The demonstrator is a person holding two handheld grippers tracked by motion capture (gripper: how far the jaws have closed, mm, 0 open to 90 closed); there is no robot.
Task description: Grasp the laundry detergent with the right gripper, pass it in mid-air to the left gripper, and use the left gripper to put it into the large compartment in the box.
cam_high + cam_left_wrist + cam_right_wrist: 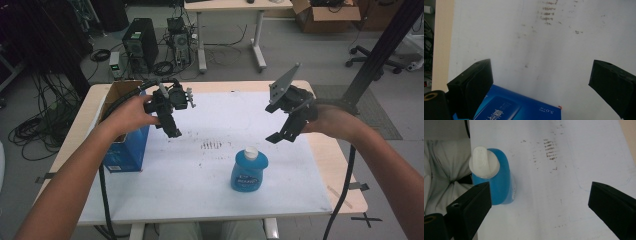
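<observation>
From the high view, a blue bottle (249, 171) with a white cap (251, 152) stands up straight on the white table (200, 195), near the person and a bit to the right. The right gripper (281, 135) is up in the air, farther back and a bit right of the bottle. The left gripper (172, 131) is up in the air too, well off to the far left, just beside a blue box (124, 150) at the left edge. So the right one is nearer the bottle, and I think it would go down and toward the person to reach it.

In the left gripper view, the jaws are spread wide with nothing between them. The blue box (524, 107) is just under them.

In the right gripper view, the jaws are spread wide too, holding nothing. The bottle (499, 185) is by the left jaw, not between the two.
</observation>
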